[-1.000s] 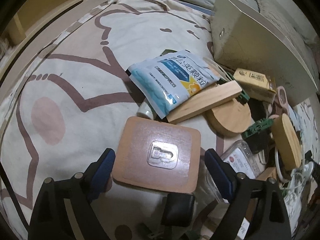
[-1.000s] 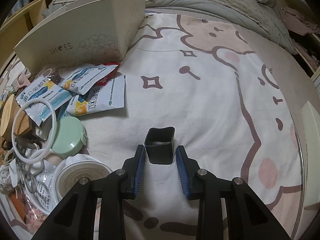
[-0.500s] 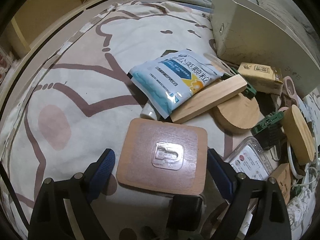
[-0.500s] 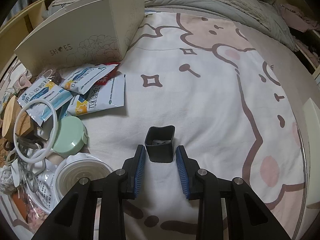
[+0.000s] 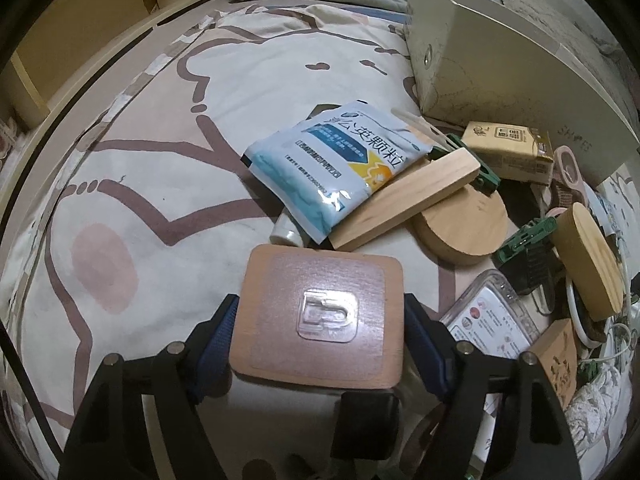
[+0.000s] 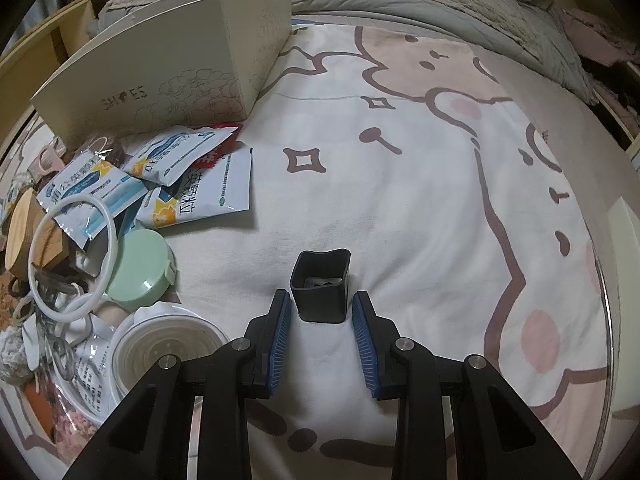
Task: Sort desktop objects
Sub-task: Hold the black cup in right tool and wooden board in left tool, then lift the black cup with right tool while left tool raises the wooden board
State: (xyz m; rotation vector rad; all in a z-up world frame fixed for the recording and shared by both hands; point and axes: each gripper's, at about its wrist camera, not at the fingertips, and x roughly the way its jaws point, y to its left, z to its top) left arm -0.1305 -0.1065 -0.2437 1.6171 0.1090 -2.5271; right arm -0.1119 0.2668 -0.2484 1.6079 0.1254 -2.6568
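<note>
Left gripper (image 5: 320,316) jaws just closing, pads now against both sides of a square wooden board (image 5: 320,316) on the bedsheet (image 5: 120,160), right gripper (image 6: 320,312) narrowly parted, empty, astride a small black cup (image 6: 320,286), not touching.

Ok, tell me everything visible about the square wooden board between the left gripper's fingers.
The wooden board is a light brown square with rounded corners, lying flat on the bedsheet. A clear plastic hook on a see-through sticker sits at its centre. The left gripper has just been closing; its blue pads now meet both side edges.
</note>
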